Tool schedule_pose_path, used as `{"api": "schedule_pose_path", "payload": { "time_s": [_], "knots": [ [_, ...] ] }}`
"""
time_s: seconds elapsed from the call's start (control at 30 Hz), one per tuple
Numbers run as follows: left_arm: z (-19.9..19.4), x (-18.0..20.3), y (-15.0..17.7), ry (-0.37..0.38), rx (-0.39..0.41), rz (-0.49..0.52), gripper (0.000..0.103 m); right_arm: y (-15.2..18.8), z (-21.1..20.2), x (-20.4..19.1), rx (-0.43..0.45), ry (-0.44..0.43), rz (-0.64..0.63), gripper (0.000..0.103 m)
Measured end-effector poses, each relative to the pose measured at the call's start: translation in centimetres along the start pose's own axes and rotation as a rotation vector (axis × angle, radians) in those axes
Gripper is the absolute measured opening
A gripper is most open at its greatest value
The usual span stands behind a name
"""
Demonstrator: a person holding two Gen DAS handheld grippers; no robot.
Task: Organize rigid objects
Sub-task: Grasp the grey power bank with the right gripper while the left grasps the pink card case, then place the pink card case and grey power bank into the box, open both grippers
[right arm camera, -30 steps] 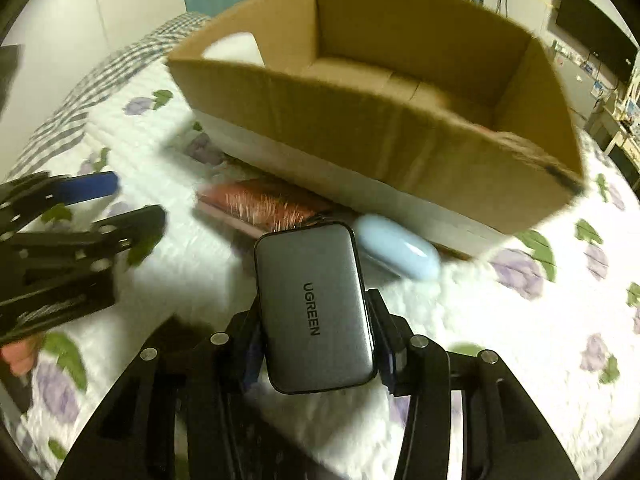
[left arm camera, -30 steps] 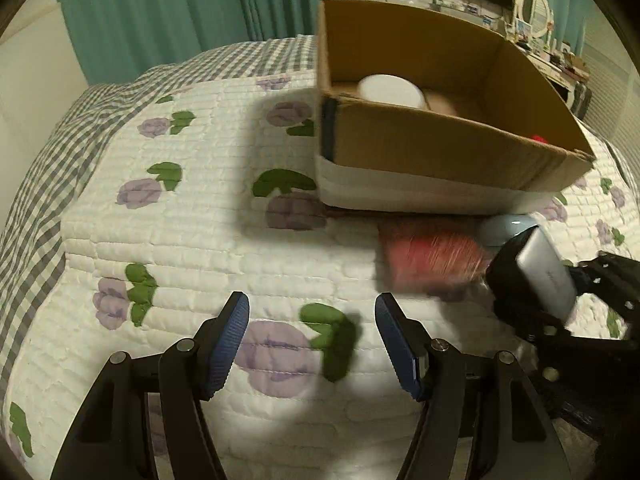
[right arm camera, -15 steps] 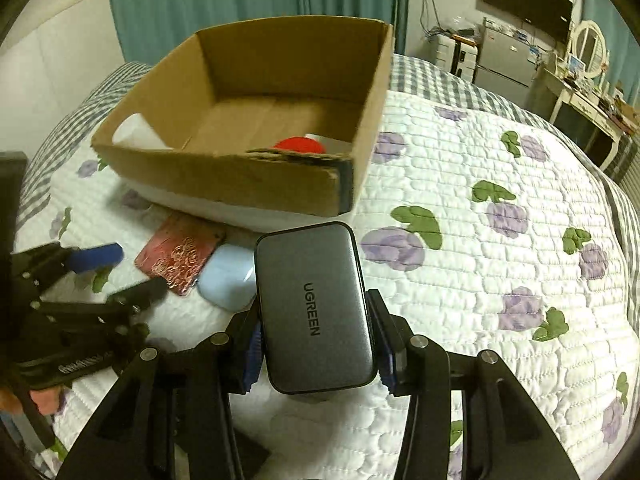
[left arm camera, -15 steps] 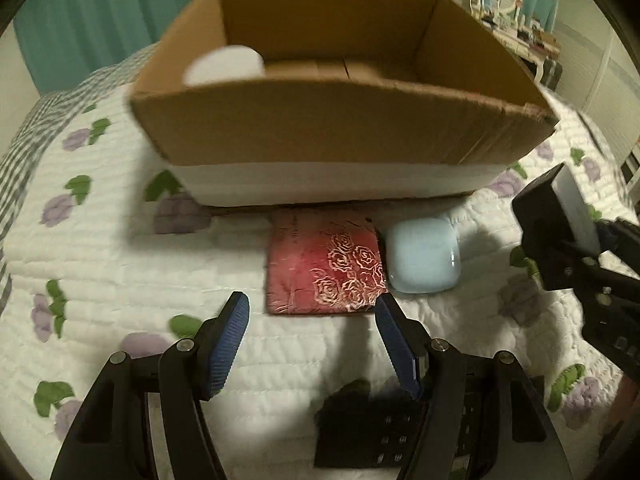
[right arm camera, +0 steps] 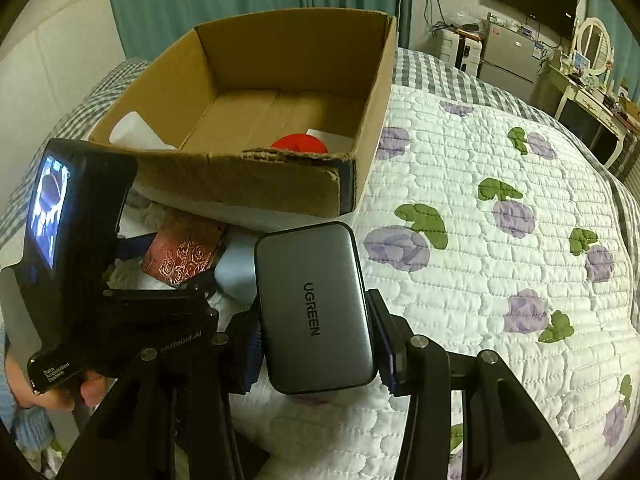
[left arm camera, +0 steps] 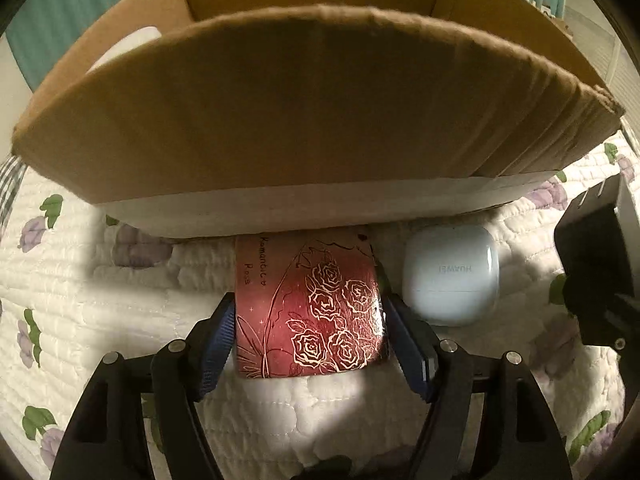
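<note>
- my left gripper has its pads on both long sides of the red card, which lies flat on the quilt with its far edge tucked under the box at 12 o'clock. the jaws look closed onto it, though i can't tell how firmly.
- risk: the card is thin and flat, so i judge the pads may only pinch its edges; it could bow or pop out as i lift.
- risk: if its far edge is caught under the box wall, pulling up could drag the box or tear the card loose.
- risk: the blue case sits just beside the card at 3 o'clock, close to my right-side pad; a sideways slip would knock it.
- my right gripper is clamped on the grey charger, held above the quilt at 6 o'clock from the box. it looks smooth-sided, so i'd guess a jolt could let it slide.
- risk: both rigs are crowded at the box's near wall; the left one fills 9 o'clock in the right view, and they could collide.
- in the box i see a red thing and a white thing.
- writing: "ugreen" on the charger; "huawei", upside down, on the case; "romantic" and what looks like "rose" on the card; "data acquisition system" on the left rig's body.
</note>
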State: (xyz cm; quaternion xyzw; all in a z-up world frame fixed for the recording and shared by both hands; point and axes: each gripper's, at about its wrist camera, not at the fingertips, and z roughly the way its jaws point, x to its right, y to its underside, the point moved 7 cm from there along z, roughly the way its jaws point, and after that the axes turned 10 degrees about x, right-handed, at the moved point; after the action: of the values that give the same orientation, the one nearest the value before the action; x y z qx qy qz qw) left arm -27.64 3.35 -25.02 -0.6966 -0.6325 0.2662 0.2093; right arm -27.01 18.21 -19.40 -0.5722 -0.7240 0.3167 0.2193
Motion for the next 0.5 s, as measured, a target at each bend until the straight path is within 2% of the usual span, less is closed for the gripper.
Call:
{"api": "schedule_pose_path", "payload": {
  "time_s": [0.2,0.5],
  "knots": [
    [-1.4,0.0,0.7,0.026,0.006,0.004,0.072,0.2,-0.2,0.0,0.006,-0.001,0.001,0.045],
    [-6.0,-0.6,1.6,0.075,0.051,-0.012,0.070,-0.9,-2.2,-0.9,0.051,0.001,-0.019,0.045]
  ]
}}
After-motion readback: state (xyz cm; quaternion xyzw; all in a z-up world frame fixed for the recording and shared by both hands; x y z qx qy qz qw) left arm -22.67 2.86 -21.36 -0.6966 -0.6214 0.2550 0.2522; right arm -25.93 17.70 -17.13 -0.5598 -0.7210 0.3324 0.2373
